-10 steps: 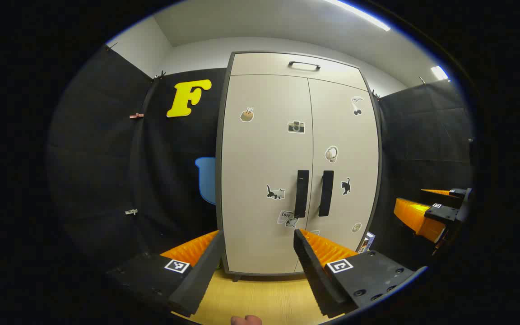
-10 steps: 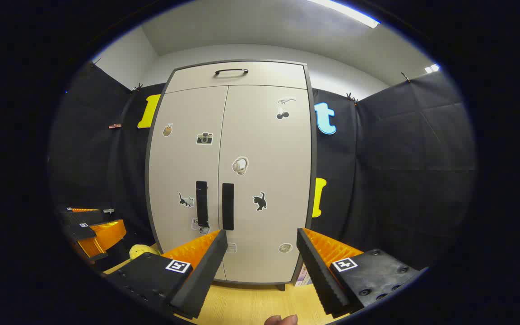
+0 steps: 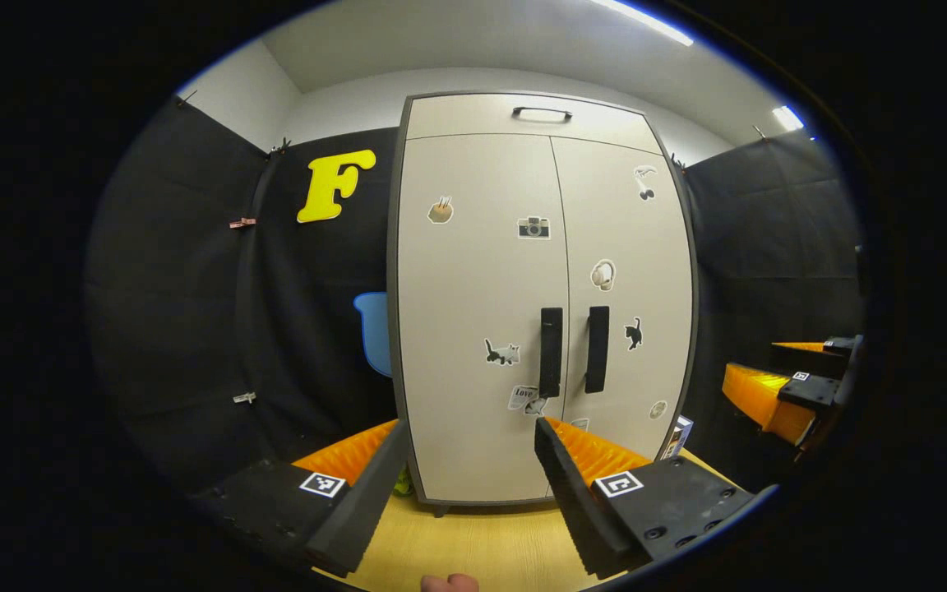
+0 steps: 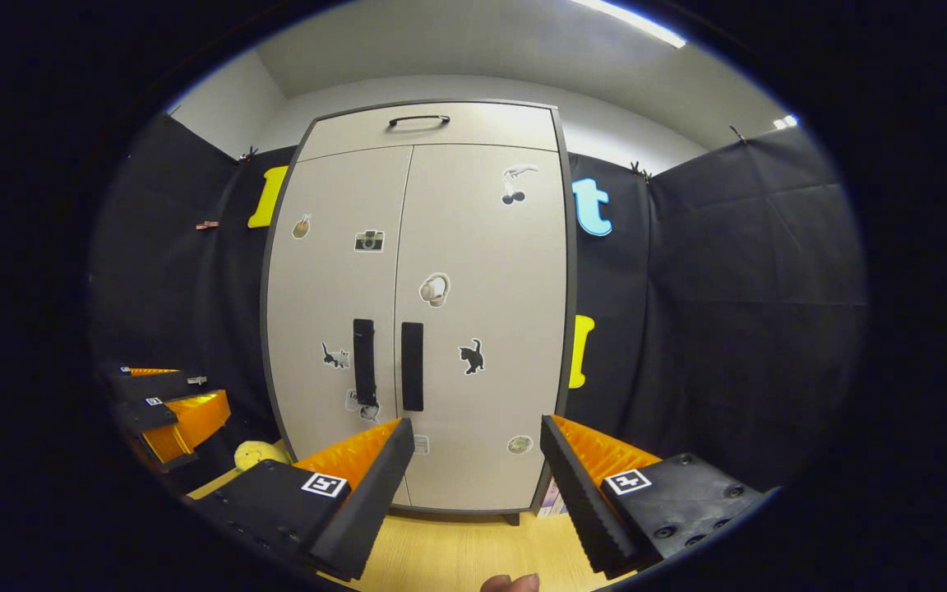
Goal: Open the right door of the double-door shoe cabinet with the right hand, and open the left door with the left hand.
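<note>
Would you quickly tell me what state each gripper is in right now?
Left gripper: open, holding nothing, short of the shoe cabinet.
Right gripper: open, holding nothing, also short of the cabinet.

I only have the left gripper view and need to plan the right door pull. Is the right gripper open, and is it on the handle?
Observer: In the right gripper view, the right gripper has its fingers spread apart with nothing between them.
Operator: Where is the handle relative to it?
Observer: The right door handle sits untouched, above the finger on the left of that view.
Operator: Anything on the floor near the cabinet?
Observer: A yellow object lies by the cabinet at its lower left corner, near the left gripper.
</note>
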Demonstrator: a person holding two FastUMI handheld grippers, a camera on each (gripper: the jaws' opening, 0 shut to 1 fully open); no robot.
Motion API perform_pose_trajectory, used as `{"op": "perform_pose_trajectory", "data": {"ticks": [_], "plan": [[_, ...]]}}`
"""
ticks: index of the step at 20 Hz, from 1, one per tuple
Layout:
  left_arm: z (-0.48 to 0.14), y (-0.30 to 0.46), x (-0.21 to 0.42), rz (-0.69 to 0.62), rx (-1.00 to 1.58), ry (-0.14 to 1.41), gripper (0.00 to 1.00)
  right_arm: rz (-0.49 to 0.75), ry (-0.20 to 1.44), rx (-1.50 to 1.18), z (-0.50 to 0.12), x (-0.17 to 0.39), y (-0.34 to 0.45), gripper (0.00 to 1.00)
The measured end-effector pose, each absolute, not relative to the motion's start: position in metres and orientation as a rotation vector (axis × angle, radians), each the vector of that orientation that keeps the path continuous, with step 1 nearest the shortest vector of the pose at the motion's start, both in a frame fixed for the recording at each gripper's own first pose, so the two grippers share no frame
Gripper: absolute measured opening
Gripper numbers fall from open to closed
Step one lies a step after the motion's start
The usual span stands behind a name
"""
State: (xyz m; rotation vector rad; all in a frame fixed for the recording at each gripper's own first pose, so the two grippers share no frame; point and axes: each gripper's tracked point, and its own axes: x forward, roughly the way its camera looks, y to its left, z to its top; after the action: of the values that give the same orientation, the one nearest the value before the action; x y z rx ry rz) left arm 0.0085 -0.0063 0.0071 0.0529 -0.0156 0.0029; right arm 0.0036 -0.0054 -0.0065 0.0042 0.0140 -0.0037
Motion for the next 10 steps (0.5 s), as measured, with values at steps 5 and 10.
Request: {"op": "perform_pose_trajectory", "data": {"ticks": [5,10], "plan": [[0.0088,-0.0072,0.0088,0.000,0.055,-0.021,0.94,-0.001,0.031,0.011,-0.0128,0.0056,-0.0066,0.98],[0.0053,-0.0016,0.0074,0.005,0.043,-0.015,0.94,0.012,0.023,0.015,-0.0098,0.0068,-0.0025,0.98]]}}
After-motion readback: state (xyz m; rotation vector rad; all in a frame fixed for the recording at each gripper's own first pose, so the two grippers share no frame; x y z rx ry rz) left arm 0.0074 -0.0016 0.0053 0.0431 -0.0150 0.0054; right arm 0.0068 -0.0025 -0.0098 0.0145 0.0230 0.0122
